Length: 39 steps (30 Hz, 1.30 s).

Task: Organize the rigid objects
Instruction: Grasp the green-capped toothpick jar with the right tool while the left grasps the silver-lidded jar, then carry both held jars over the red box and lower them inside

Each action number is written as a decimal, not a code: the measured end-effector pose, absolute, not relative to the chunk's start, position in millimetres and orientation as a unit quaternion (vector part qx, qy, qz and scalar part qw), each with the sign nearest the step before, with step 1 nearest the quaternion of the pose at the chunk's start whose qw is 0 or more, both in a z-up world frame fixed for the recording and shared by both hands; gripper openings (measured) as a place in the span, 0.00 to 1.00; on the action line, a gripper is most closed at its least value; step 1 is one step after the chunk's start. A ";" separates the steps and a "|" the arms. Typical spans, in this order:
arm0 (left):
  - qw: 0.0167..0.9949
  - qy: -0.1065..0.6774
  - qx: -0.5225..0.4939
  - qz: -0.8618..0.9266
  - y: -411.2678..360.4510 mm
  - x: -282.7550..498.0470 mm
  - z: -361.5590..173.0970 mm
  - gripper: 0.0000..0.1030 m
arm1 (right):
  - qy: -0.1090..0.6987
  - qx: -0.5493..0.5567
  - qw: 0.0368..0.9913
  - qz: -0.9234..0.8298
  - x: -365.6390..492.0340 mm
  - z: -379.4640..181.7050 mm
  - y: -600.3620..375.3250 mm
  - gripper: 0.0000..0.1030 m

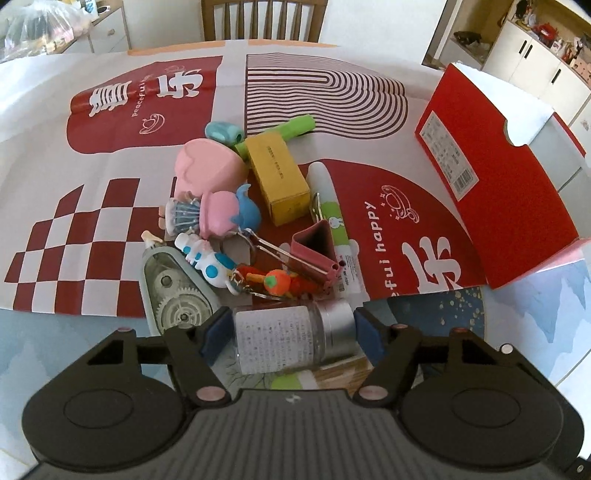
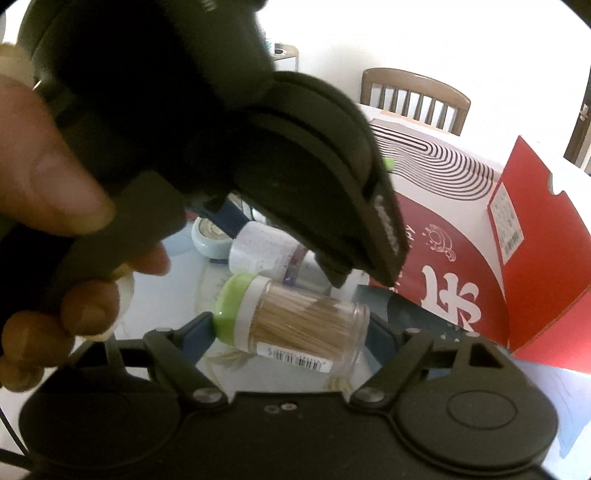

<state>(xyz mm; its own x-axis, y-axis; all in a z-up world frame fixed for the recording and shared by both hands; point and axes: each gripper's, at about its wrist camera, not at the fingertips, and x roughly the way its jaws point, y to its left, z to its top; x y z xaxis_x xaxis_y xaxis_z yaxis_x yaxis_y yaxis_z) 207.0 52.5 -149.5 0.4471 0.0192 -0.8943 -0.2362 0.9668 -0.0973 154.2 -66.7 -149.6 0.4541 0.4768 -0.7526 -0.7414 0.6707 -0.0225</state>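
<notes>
Lying between each gripper's blue pads: one small jar apiece.
Left gripper (image 1: 291, 332) brackets a clear silver-capped labelled jar (image 1: 288, 338) beside the toy pile; pads look just short of it. Right gripper (image 2: 291, 336) straddles a green-lidded clear toothpick jar (image 2: 295, 325), left pad at the lid, grip uncertain.

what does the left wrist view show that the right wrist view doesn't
Only the left wrist view: the toy pile on the mat, with a yellow box, a pink clip and a tape dispenser.

Only the right wrist view: a toothpick jar lying between the right tongs, and a hand holding the left tool.

Both: the labelled jar between the left tongs, the red box and a chair.
</notes>
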 end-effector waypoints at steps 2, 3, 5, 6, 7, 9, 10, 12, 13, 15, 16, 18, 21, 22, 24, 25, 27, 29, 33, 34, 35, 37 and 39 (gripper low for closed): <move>0.844 0.520 -0.109 0.075 53.9 204.2 -149.0 0.69 | 0.374 -0.179 0.835 0.362 152.9 -147.3 -67.8 0.82; 0.844 0.519 -0.113 0.075 54.7 202.3 -148.3 0.69 | 0.374 -0.180 0.835 0.361 151.7 -145.8 -68.8 0.82; 0.846 0.515 -0.115 0.075 55.9 198.2 -145.4 0.69 | 0.373 -0.179 0.836 0.360 149.8 -143.0 -73.9 0.82; 0.847 0.513 -0.116 0.075 56.4 195.9 -143.8 0.69 | 0.373 -0.178 0.837 0.358 149.2 -140.8 -76.3 0.82; 0.848 0.511 -0.116 0.075 56.7 193.7 -142.3 0.69 | 0.372 -0.178 0.838 0.358 147.8 -138.5 -79.3 0.82; 0.850 0.507 -0.118 0.074 56.9 188.7 -139.0 0.69 | 0.370 -0.182 0.839 0.356 144.7 -134.6 -85.6 0.82; 0.852 0.506 -0.118 0.073 56.8 186.5 -137.5 0.69 | 0.370 -0.182 0.840 0.354 143.1 -132.4 -89.5 0.82; 0.854 0.502 -0.120 0.072 57.5 181.9 -133.7 0.69 | 0.369 -0.182 0.841 0.350 137.8 -132.1 -100.6 0.82; 0.854 0.500 -0.122 0.072 57.9 179.5 -131.5 0.69 | 0.369 -0.182 0.843 0.347 136.4 -129.7 -105.6 0.82; 0.858 0.494 -0.124 0.070 57.4 174.1 -125.2 0.69 | 0.367 -0.180 0.847 0.340 131.9 -122.1 -116.5 0.82; 0.859 0.492 -0.125 0.069 57.2 171.9 -122.6 0.69 | 0.367 -0.177 0.849 0.337 130.6 -119.0 -121.6 0.82; 0.861 0.487 -0.131 0.064 55.9 166.9 -115.6 0.69 | 0.368 -0.168 0.853 0.329 130.0 -109.8 -131.7 0.82; 0.865 0.481 -0.134 0.053 49.7 160.4 -102.8 0.69 | 0.367 -0.156 0.859 0.319 128.3 -95.5 -147.4 0.82; 0.867 0.478 -0.135 0.046 46.5 158.8 -97.0 0.69 | 0.366 -0.152 0.862 0.315 128.2 -89.3 -152.7 0.82; 0.871 0.472 -0.133 0.035 40.3 157.4 -85.8 0.69 | 0.360 -0.148 0.868 0.307 128.4 -77.7 -161.9 0.82; 0.874 0.467 -0.130 0.032 36.8 157.1 -79.8 0.69 | 0.357 -0.146 0.872 0.302 129.0 -71.8 -167.7 0.82; 0.881 0.456 -0.124 0.021 29.1 156.7 -66.8 0.69 | 0.354 -0.137 0.879 0.290 132.9 -57.9 -179.8 0.82; 0.887 0.447 -0.117 0.009 20.5 156.8 -55.3 0.69 | 0.353 -0.122 0.884 0.280 137.2 -45.8 -191.4 0.82; 0.897 0.431 -0.103 -0.013 1.7 160.2 -35.7 0.69 | 0.352 -0.102 0.895 0.255 150.6 -26.8 -213.5 0.82; 0.899 0.427 -0.099 -0.016 -2.2 161.0 -32.3 0.69 | 0.352 -0.098 0.897 0.250 154.4 -21.7 -219.7 0.82; 0.901 0.424 -0.096 -0.020 -6.7 162.2 -28.4 0.69 | 0.352 -0.097 0.898 0.246 157.6 -18.8 -223.2 0.82; 0.903 0.420 -0.091 -0.028 -14.6 164.8 -23.0 0.69 | 0.348 -0.096 0.902 0.235 163.2 -11.7 -232.7 0.82; 0.904 0.417 -0.086 -0.035 -23.0 169.0 -18.7 0.69 | 0.345 -0.093 0.906 0.225 169.9 -7.2 -241.1 0.82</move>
